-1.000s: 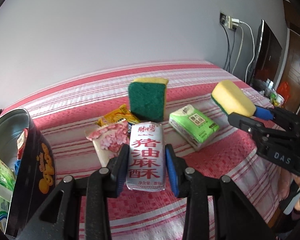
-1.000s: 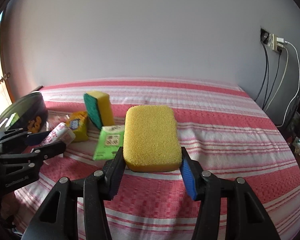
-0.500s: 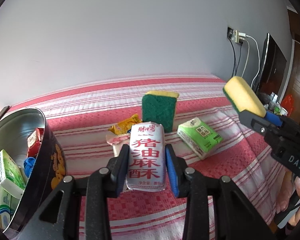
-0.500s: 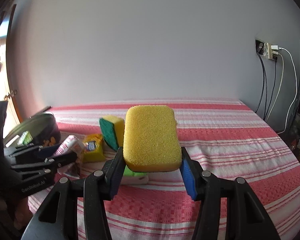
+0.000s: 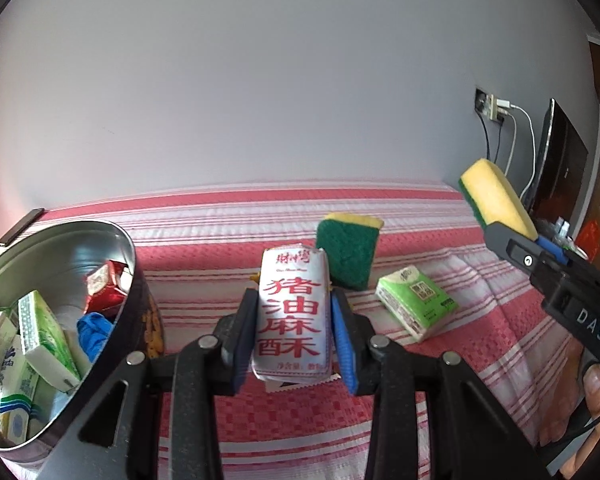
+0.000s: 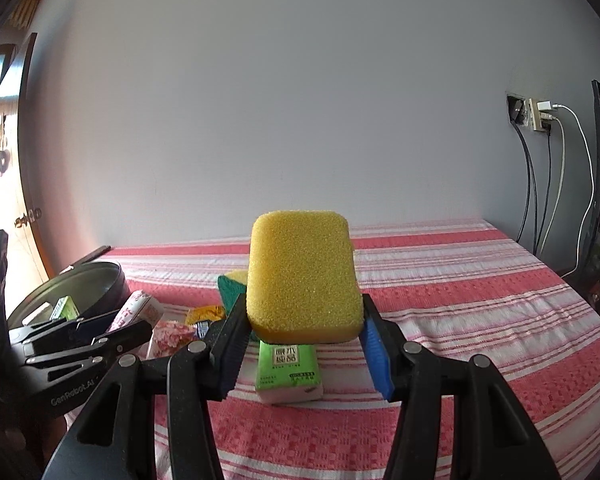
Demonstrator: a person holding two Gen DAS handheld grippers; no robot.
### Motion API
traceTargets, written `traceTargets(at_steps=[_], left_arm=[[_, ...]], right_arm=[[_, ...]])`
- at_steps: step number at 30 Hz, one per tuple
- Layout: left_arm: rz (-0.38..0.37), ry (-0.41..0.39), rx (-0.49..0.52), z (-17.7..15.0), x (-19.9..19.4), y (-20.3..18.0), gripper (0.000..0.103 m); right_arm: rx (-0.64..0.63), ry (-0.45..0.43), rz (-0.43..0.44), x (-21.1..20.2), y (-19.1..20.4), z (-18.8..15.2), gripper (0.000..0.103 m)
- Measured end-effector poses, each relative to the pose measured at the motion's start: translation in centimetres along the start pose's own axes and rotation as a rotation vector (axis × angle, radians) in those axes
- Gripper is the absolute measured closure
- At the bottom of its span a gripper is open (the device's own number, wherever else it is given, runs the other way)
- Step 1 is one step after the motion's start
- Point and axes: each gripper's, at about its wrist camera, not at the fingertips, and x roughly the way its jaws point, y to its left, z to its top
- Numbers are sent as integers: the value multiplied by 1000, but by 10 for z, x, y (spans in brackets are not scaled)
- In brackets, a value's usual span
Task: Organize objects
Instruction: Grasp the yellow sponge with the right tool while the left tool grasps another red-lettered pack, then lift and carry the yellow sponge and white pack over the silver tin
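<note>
My left gripper (image 5: 294,340) is shut on a white snack packet (image 5: 293,312) with red characters, held above the red striped cloth. A round metal tin (image 5: 128,248) sits at the left, holding several packets. My right gripper (image 6: 302,344) is shut on a yellow sponge (image 6: 302,276); in the left wrist view that same sponge (image 5: 496,200) hangs at the right. On the cloth stand a green-faced sponge (image 5: 346,256) on edge and a green tissue pack (image 5: 416,302). The right wrist view shows the tissue pack (image 6: 288,368) below the held sponge, and the tin (image 6: 96,280) at left.
A floral packet (image 6: 168,334) and a yellow packet (image 6: 204,314) lie near the tin. Cables hang from a wall socket (image 6: 538,114) at right, beside a dark screen (image 5: 556,168). A hand (image 5: 598,384) holds the right gripper's handle.
Both grippers rose with their loads and tilted up, so more wall shows. The tin came further into the left wrist view. Grips stayed the same.
</note>
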Motion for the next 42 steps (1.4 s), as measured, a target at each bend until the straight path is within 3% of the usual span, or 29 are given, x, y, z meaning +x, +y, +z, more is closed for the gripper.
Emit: traceTargets(at_steps=[16, 33, 42], left_arm=[[40, -84, -31, -3, -14, 7, 68], [120, -258, -31, -8, -43, 6, 68], [120, -274, -48, -9, -47, 12, 68]], right_arm=[[-44, -64, -41, -5, 15, 2, 49], [-91, -144, -61, -20, 25, 1, 49], [-128, -160, -70, -22, 32, 0, 49]])
